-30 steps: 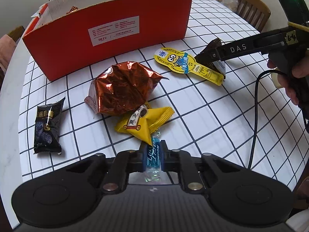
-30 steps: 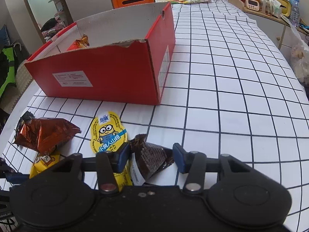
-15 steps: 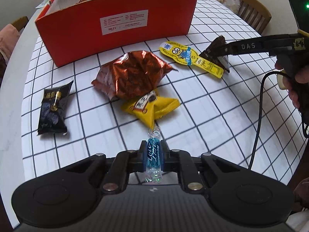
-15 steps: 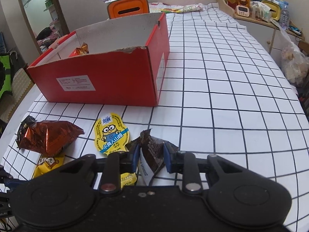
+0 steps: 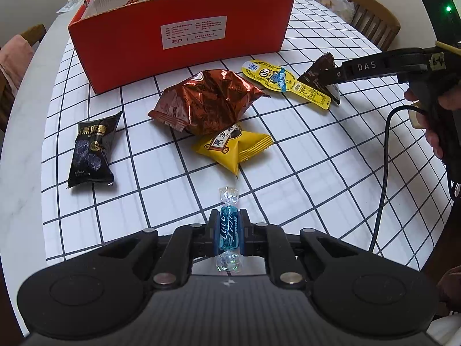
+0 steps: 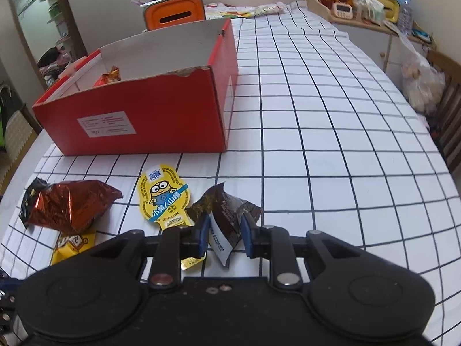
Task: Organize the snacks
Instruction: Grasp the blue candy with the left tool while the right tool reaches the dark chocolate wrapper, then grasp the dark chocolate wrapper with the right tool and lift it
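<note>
Left tool [image 5: 227,230] pinches a glossy blue twist-wrapped candy [image 5: 229,227]; right tool [image 6: 226,235] clamps a crinkled brown foil packet [image 6: 227,212].

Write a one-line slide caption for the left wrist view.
Left gripper clamps a blue candy above the grid tablecloth, facing loose snacks and the red box.

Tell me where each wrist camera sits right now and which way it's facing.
Left wrist: sits behind the left gripper, shut on a blue candy, looking across the table toward the red box; the person's hand holding the right gripper shows at right.
Right wrist: sits behind the right gripper, shut on a brown packet, facing the box's corner and the far room; no hand shows.
Shared: the box, brown packet, minion packet, copper foil bag.
</note>
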{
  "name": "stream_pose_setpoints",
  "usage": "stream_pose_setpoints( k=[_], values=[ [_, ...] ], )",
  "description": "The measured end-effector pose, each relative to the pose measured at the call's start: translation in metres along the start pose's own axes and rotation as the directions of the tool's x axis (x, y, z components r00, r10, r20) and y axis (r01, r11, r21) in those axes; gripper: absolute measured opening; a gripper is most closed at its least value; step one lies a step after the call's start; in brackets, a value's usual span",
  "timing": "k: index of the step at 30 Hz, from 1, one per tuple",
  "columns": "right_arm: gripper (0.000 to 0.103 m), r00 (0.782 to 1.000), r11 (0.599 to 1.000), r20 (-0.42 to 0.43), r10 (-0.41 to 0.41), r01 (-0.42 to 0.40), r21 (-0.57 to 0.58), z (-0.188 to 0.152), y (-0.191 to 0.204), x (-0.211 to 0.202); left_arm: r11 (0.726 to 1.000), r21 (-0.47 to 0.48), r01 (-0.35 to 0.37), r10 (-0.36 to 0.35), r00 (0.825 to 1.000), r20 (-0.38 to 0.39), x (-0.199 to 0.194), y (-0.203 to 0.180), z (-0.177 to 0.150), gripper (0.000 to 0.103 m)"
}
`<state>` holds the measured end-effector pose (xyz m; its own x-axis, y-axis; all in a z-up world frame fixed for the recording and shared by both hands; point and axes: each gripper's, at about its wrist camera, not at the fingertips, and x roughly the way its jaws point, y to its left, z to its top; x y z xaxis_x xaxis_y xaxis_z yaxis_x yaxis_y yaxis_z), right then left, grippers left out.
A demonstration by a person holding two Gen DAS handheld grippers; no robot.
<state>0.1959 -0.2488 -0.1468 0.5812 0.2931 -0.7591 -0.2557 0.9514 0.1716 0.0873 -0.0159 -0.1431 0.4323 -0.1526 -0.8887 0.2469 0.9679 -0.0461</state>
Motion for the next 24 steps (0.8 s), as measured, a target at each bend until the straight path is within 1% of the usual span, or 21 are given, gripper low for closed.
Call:
stream_pose_setpoints(
  k=[2,5,6,7,8,9,10,14,16,22,24],
  values=[
    [0.026,1.000,1.000,-0.008,-0.011,0.011,-0.004,0.000,-0.001,0.002,1.000,-0.006,0.001,-0.001,1.000,-0.005,0.001,0.002,0.000,0.012],
    [0.037,1.000,1.000,-0.004,-0.017,0.017,-0.018,-0.001,-0.001,0.005,1.000,-0.014,0.002,-0.002,1.000,-0.008,0.002,0.003,0.000,0.012],
    [0.045,1.000,1.000,0.000,-0.011,0.011,-0.025,-0.001,-0.001,0.007,1.000,-0.015,0.001,-0.002,1.000,-0.009,0.003,0.004,0.000,0.012],
    [0.059,1.000,0.999,-0.002,-0.003,0.003,-0.032,0.000,-0.001,0.008,1.000,-0.017,0.001,-0.002,1.000,-0.012,0.003,0.004,0.000,0.012],
    [0.068,1.000,0.999,-0.008,-0.003,0.002,-0.040,0.001,0.000,0.011,1.000,-0.019,0.001,-0.001,1.000,-0.014,0.004,0.005,0.000,0.012],
    [0.086,1.000,0.999,-0.001,-0.009,0.009,-0.045,0.001,0.000,0.013,1.000,-0.021,0.000,0.000,1.000,-0.016,0.005,0.005,0.000,0.012],
    [0.090,1.000,0.999,0.013,-0.018,0.019,-0.048,0.002,0.000,0.015,1.000,-0.025,-0.001,0.000,1.000,-0.018,0.006,0.006,0.000,0.012],
    [0.090,0.998,0.998,0.018,-0.060,0.060,-0.033,0.007,-0.005,0.025,0.999,-0.035,0.002,-0.002,1.000,-0.019,0.008,0.007,0.002,0.012],
    [0.091,0.998,0.998,0.007,-0.067,0.067,-0.020,0.008,-0.010,0.030,0.999,-0.036,0.001,-0.002,1.000,-0.020,0.008,0.007,0.002,0.012],
    [0.090,0.996,0.988,0.027,-0.084,0.087,-0.128,0.000,0.003,0.032,0.999,-0.047,0.007,-0.008,1.000,-0.022,0.009,0.008,0.004,0.012],
    [0.086,0.996,0.986,0.050,-0.078,0.085,-0.146,-0.003,0.005,0.032,0.999,-0.048,0.008,-0.009,1.000,-0.022,0.009,0.009,0.004,0.012]
  ],
)
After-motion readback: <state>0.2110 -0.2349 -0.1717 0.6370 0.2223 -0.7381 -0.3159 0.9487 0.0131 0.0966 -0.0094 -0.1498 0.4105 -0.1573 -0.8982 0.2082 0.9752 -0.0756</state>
